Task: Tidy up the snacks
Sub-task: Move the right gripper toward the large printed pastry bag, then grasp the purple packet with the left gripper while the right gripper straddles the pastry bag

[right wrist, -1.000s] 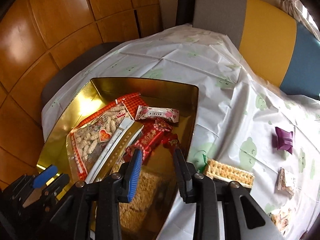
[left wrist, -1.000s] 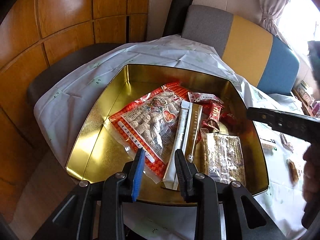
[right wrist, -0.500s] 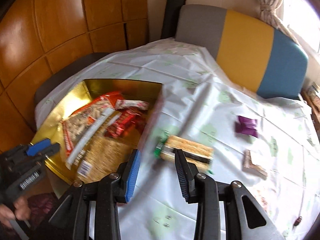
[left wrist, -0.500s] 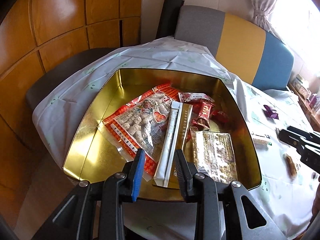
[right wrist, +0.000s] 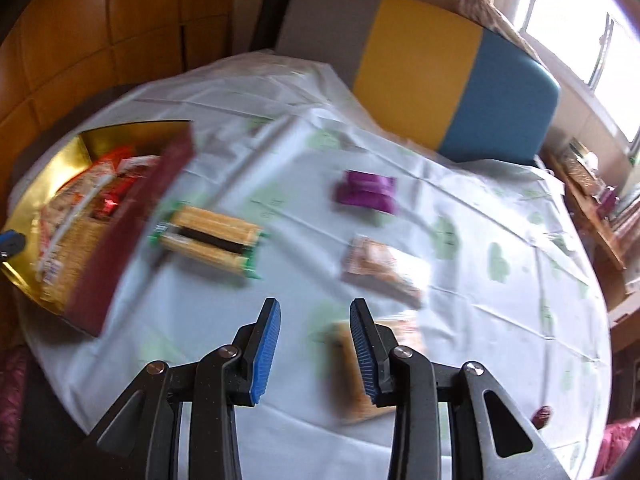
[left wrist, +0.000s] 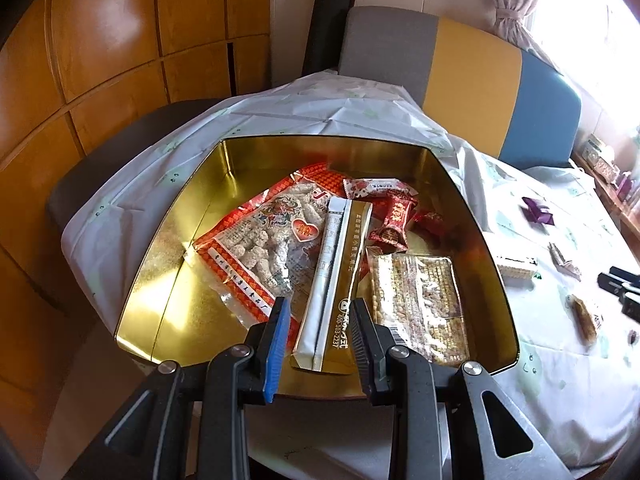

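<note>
A round table is seen draped in a white cloth [right wrist: 360,152] printed with pale green shapes, set against wood-panelled walls [left wrist: 112,40], with a chair back [right wrist: 420,68] in grey, yellow and blue at the far side and a curtained window [right wrist: 600,20] at the far right. A gold tin [left wrist: 180,272] is placed on the left of the table and is filled with snacks: a red bag of puffed sticks [left wrist: 264,244], a long white-and-gold sachet [left wrist: 336,276], red wrapped sweets [left wrist: 394,220] and a clear pack of brittle [left wrist: 420,300]. Loose on the cloth to the right are found a cracker pack [right wrist: 208,236], a purple packet [right wrist: 366,190] and a pinkish wafer pack [right wrist: 380,268]. The left gripper [left wrist: 320,330] is held tilted down over the tin's near edge, its jaws parted and gripping nothing. The right gripper [right wrist: 314,336] is pointed down at the cloth, its jaws having just been opening and holding nothing; a blurred tan snack [right wrist: 344,376] lies beneath its right finger.
</note>
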